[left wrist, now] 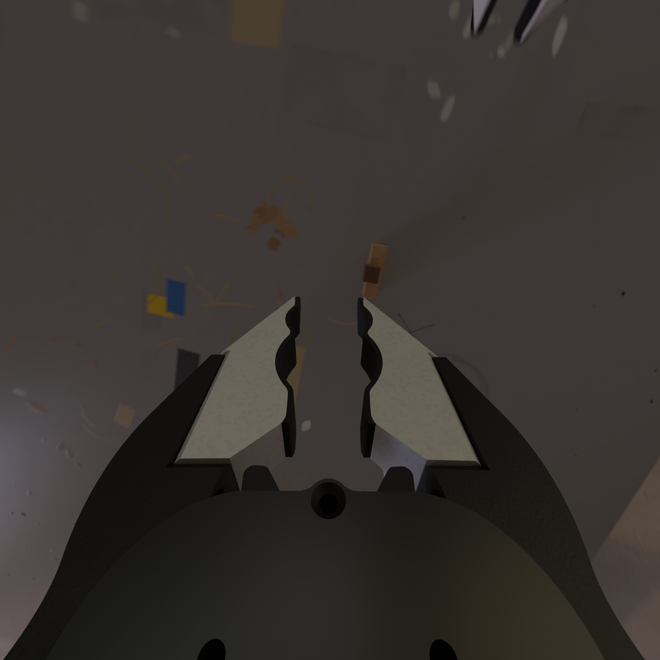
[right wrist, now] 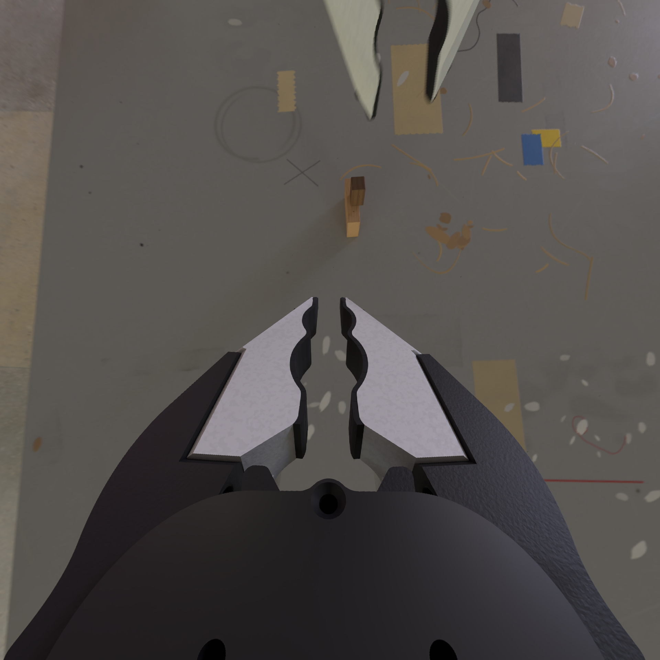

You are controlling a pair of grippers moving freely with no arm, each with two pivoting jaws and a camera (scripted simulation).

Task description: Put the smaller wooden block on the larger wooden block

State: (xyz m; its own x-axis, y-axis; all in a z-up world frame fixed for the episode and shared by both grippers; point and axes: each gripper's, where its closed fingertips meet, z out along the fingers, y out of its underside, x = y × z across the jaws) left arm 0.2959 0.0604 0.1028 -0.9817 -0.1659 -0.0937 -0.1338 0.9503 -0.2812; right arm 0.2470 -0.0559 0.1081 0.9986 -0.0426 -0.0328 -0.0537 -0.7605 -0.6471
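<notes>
- The smaller wooden block (right wrist: pixel 357 191), dark brown, sits on top of the larger wooden block (right wrist: pixel 353 221), a pale, long piece lying flat on the grey worktop (right wrist: pixel 143 250); the two touch, with the dark one toward the far end of the pale one in the right wrist view.
- In that view the stack is in the upper middle of the frame, well ahead of the right gripper (right wrist: pixel 329 299) and clear of it.
- The right gripper's fingers stand narrowly apart with nothing between them.
- In the left wrist view the same stack shows just right of centre: the smaller wooden block (left wrist: pixel 371 274) lies across the middle of the larger wooden block (left wrist: pixel 375 257), just beyond the right fingertip.
- The left gripper (left wrist: pixel 329 299) has its fingers moderately apart, wider than the right one's, and they hold nothing.
- The left gripper (right wrist: pixel 401 103) also appears at the top of the right wrist view, its pale fingers pointing down the frame, apart from the blocks.
- The worktop bears tape patches, among them a blue patch (right wrist: pixel 531 149) and a yellow patch (right wrist: pixel 550 137) at upper right of the right wrist view, plus a drawn ring (right wrist: pixel 258 125) at upper left.
</notes>
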